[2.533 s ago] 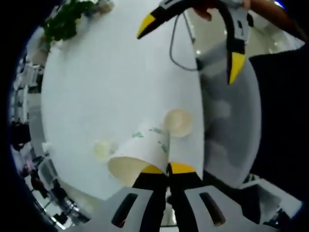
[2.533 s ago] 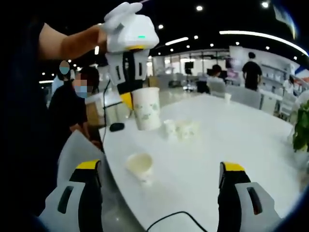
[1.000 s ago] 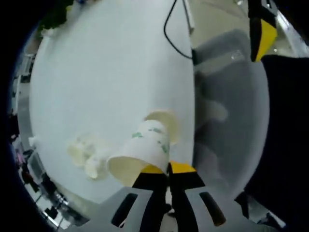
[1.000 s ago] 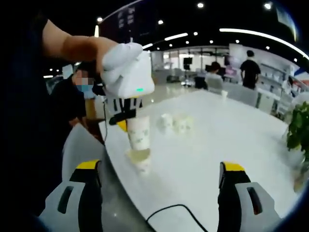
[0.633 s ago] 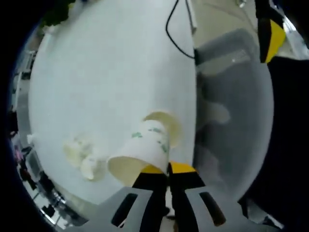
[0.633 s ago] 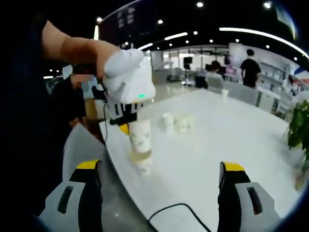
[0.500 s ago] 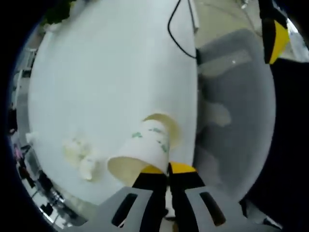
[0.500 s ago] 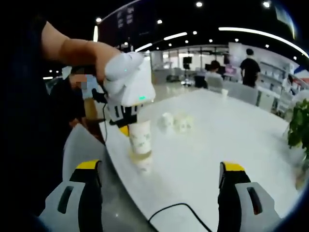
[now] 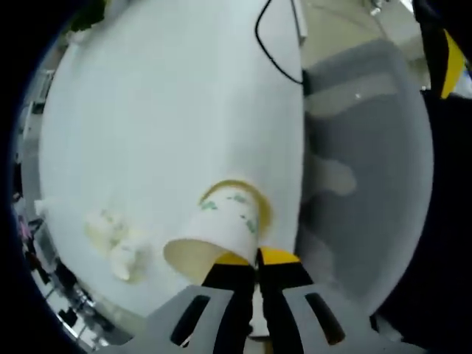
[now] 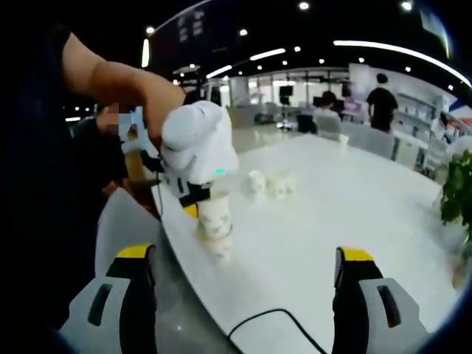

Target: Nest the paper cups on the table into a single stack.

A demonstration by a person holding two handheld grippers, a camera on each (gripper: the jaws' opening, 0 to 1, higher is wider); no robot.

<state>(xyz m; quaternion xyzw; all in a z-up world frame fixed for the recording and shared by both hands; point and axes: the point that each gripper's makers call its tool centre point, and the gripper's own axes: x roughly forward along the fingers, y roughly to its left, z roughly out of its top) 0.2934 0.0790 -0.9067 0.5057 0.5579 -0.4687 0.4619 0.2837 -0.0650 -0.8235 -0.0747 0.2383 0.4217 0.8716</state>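
White tabletop (image 9: 162, 110) spreads across the left gripper view, its rounded edge running from 12 o'clock down to 5 o'clock, with grey floor beyond it. At 6 o'clock the left gripper (image 9: 256, 259) has its yellow-tipped jaws pinched together on the rim of a printed paper cup (image 9: 221, 232), mouth toward the camera and nothing visible inside it. That cup's base sits down inside a second paper cup (image 9: 251, 198) standing on the table close to the edge; only part of the second cup's rim shows around it. More cups (image 9: 110, 237) sit in a blurred cluster toward 8 o'clock, well apart from the held pair and near the far rim of the table. A black cable (image 9: 276, 51) crosses the table edge near 1 o'clock. One yellow fingertip of the right gripper shows at 2 o'clock.

From the right gripper view, the right gripper (image 10: 247, 284) has its jaws spread wide at 7 and 5 o'clock, nothing between them. The left gripper (image 10: 195, 210), under a person's hand (image 10: 151, 92), presses the printed paper cup (image 10: 214, 217) into the second paper cup (image 10: 220, 247) right by the near table (image 10: 354, 199) edge. Broad open surface lies from 3 to 5 o'clock; the cluster of more cups (image 10: 269, 184) stands farther back, a plant (image 10: 459, 192) at 3 o'clock
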